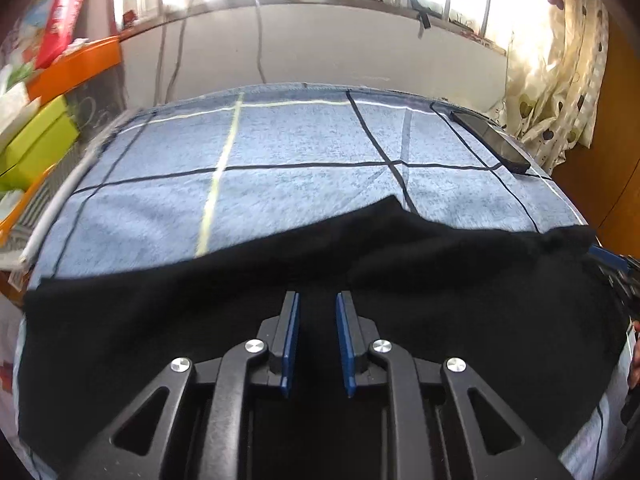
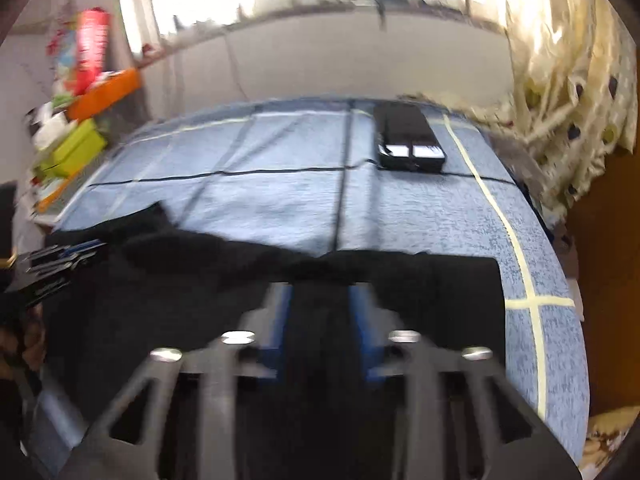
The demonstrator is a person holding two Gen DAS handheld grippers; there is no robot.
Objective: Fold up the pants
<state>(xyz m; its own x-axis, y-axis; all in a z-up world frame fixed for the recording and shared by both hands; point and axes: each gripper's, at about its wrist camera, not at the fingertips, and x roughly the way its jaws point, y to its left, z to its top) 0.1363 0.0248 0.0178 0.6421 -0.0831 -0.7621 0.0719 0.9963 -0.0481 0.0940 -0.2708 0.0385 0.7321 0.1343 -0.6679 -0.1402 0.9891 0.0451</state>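
Black pants point(image 1: 200, 304) lie across the near part of a blue checked cloth point(image 1: 280, 184) on the table, and also show in the right wrist view point(image 2: 432, 288). My left gripper point(image 1: 317, 300) is over the pants, its blue-padded jaws apart with black fabric showing between them. My right gripper point(image 2: 320, 296) is blurred by motion, over the pants' right part, jaws apart. Each gripper shows at the edge of the other's view: the right gripper point(image 1: 616, 268) and the left gripper point(image 2: 60, 260).
A black phone point(image 2: 408, 140) lies on the cloth at the far right, also in the left wrist view point(image 1: 492, 140). Orange and green boxes point(image 1: 44, 120) are stacked at the left. A floral curtain point(image 1: 560, 72) hangs at the right, below a window.
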